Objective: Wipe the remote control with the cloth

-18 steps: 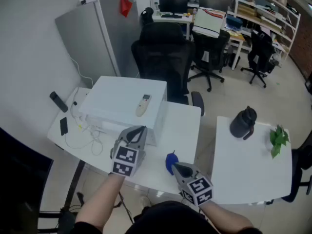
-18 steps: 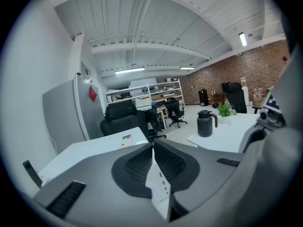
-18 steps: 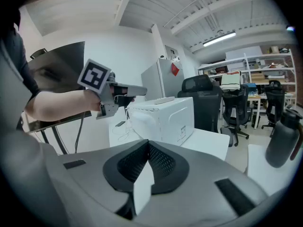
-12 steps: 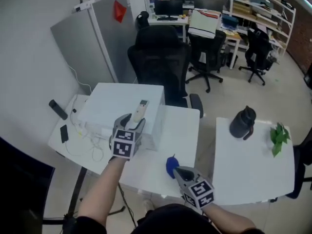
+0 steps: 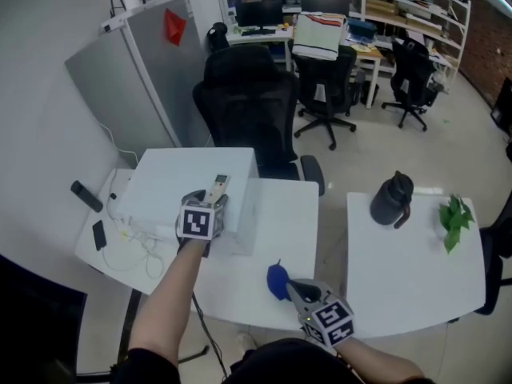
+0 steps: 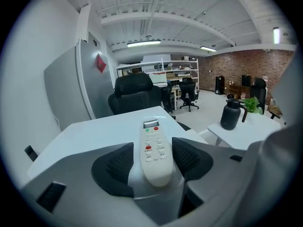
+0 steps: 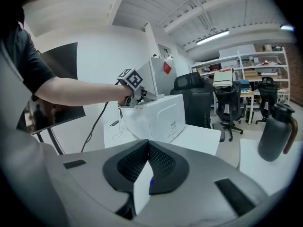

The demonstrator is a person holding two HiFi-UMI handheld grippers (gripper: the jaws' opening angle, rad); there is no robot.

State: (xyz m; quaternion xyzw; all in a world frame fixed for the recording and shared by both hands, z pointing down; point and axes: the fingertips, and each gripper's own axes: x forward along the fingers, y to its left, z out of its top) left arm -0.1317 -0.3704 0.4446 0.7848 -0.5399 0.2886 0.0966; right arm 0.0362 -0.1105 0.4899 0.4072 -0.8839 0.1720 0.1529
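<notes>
White remote control [image 5: 214, 190], head view: lies on top of the white box [image 5: 172, 182] at the far side of the desk [image 5: 280, 214]. The left gripper [image 5: 206, 204] has reached forward from the desk's front to it. The right gripper [image 5: 293, 286] stays by the front edge, blue cloth [image 5: 276, 281] at its tip.
Left gripper view: jaws apart, straddling the remote's near end, not yet clamped.
Right gripper view: jaws shut on a sliver of cloth.
Judgement: the remote is about to be secured; wiping has not begun.
</notes>
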